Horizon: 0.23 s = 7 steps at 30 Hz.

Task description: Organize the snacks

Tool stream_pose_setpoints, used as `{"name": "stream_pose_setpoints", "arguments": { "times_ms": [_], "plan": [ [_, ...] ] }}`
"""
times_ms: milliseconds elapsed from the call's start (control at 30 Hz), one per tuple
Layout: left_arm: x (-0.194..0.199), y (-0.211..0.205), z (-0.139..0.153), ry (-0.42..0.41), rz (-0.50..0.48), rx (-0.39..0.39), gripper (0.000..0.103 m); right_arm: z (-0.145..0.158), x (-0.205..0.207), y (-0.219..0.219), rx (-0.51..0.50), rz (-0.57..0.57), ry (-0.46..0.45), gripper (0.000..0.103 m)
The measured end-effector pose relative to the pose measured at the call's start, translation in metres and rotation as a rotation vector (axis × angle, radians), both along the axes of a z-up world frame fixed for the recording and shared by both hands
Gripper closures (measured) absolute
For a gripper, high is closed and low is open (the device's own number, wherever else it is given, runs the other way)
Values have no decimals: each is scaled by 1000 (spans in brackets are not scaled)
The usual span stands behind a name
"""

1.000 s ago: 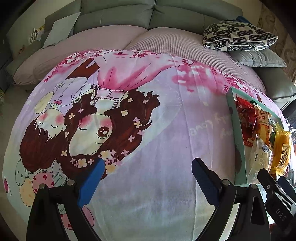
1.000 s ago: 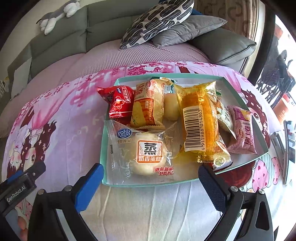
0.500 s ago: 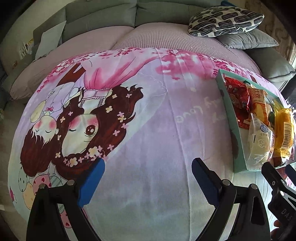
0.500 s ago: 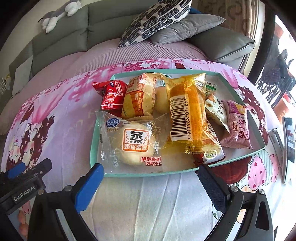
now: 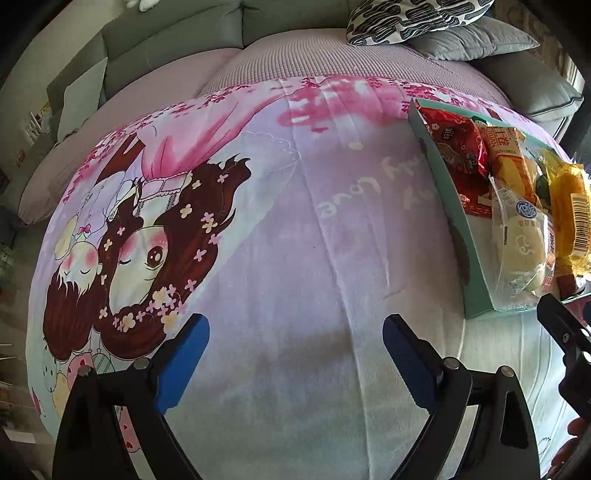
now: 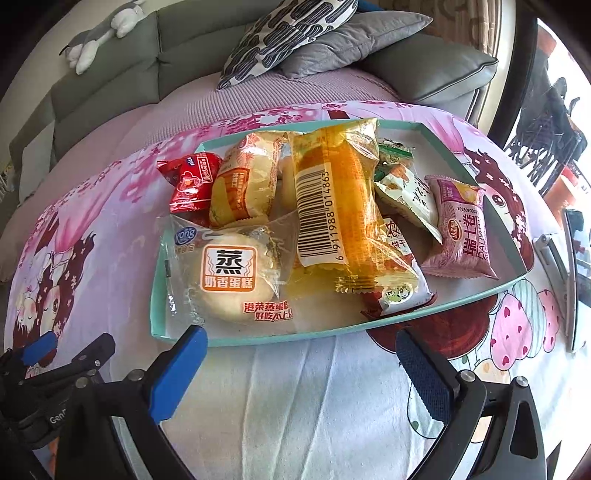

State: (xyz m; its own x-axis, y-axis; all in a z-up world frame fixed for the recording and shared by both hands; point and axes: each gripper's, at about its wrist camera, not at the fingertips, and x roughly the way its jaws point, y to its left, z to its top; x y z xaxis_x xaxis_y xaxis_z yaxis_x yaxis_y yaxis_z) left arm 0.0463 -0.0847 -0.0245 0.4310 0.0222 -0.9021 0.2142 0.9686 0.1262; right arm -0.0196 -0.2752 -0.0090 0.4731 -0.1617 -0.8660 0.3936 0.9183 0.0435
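On our far left, the left gripper (image 5: 295, 354) hangs over the cartoon-printed cloth (image 5: 258, 258) with its blue-padded fingers (image 5: 181, 362) spread wide apart and nothing between them; beneath it lies only the print of a dark-haired girl with flowers in her hair. Moving rightward, we come to the teal tray (image 6: 258, 339), which sits on the cloth ahead of the right gripper (image 6: 301, 354); that gripper too has its jaws wide apart, empty, with its left pad just at the tray's near rim. The snacks are all heaped in the tray. At its left end a red packet (image 6: 192, 181) leans over the far-left corner, and in front of it a clear-wrapped steamed cake (image 6: 229, 273) with an orange label fills the near-left corner. Beside the red packet we see an orange-and-white bread packet (image 6: 245, 179), and next to that a long yellow cake packet (image 6: 332, 206) lying barcode up across the middle, overlapping a white-and-red packet (image 6: 400, 291) underneath it. Further right, a green-and-white packet (image 6: 406, 188) rests tilted, touching a purple swiss-roll packet (image 6: 460, 229) that lies near the tray's right end. Behind everything, a patterned pillow (image 6: 291, 33) and a grey cushion (image 6: 354, 40) sit on the sofa (image 6: 110, 88), with a plush toy (image 6: 99, 37) on its backrest.
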Motion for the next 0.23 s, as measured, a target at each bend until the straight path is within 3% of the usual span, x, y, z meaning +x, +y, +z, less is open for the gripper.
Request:
{"name": "stream_pose_setpoints", "arguments": {
  "times_ms": [233],
  "plan": [
    [-1,5,6,-69,14,-37,8,-1,-2,-3,-6,-6,1,0]
  ]
}}
